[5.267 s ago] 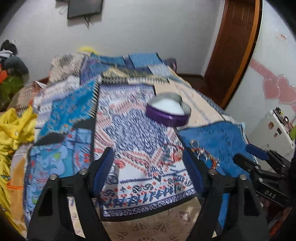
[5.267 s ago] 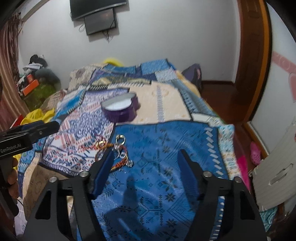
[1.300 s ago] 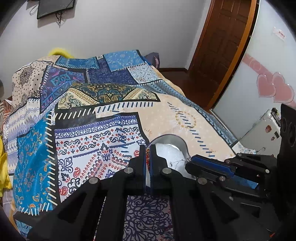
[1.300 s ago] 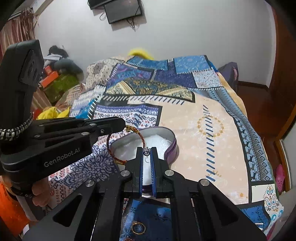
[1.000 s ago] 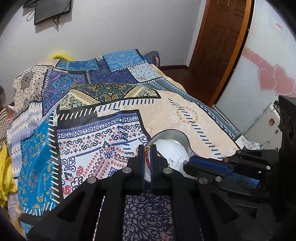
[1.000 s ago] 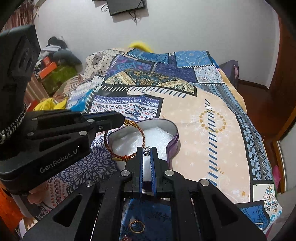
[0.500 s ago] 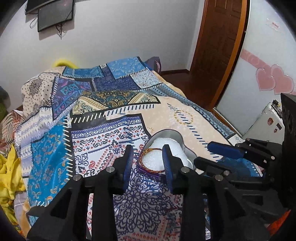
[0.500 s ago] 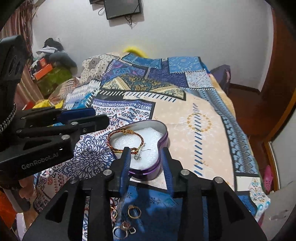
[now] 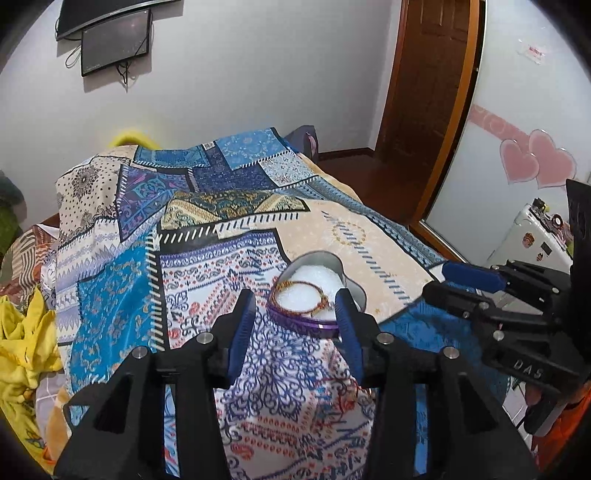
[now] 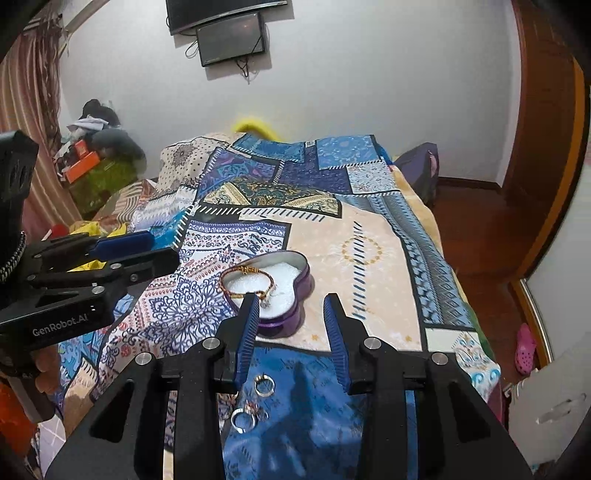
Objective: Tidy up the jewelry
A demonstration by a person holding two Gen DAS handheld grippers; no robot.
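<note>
A purple heart-shaped tin (image 9: 317, 326) (image 10: 295, 312) with white foam inside stands on the patterned bedspread. A red and gold bracelet (image 9: 300, 286) (image 10: 246, 274) lies in it on the foam, with a small silver earring (image 10: 266, 301) beside it. My left gripper (image 9: 294, 308) is open and empty, just short of the tin. My right gripper (image 10: 290, 308) is open and empty, above the tin's near edge. Several loose rings (image 10: 264, 384) lie on the blue cloth below the right gripper.
The bed (image 9: 229, 229) runs away from me towards a white wall with a mounted screen (image 10: 232, 31). Yellow cloth (image 9: 22, 347) lies at the left edge. A wooden door (image 9: 428, 92) and floor are to the right. A white appliance (image 9: 532, 240) stands far right.
Both grippers were shut on jewelry over the tin a second ago. They have opened and pulled back. The bracelet and the earring now lie in the tin.
</note>
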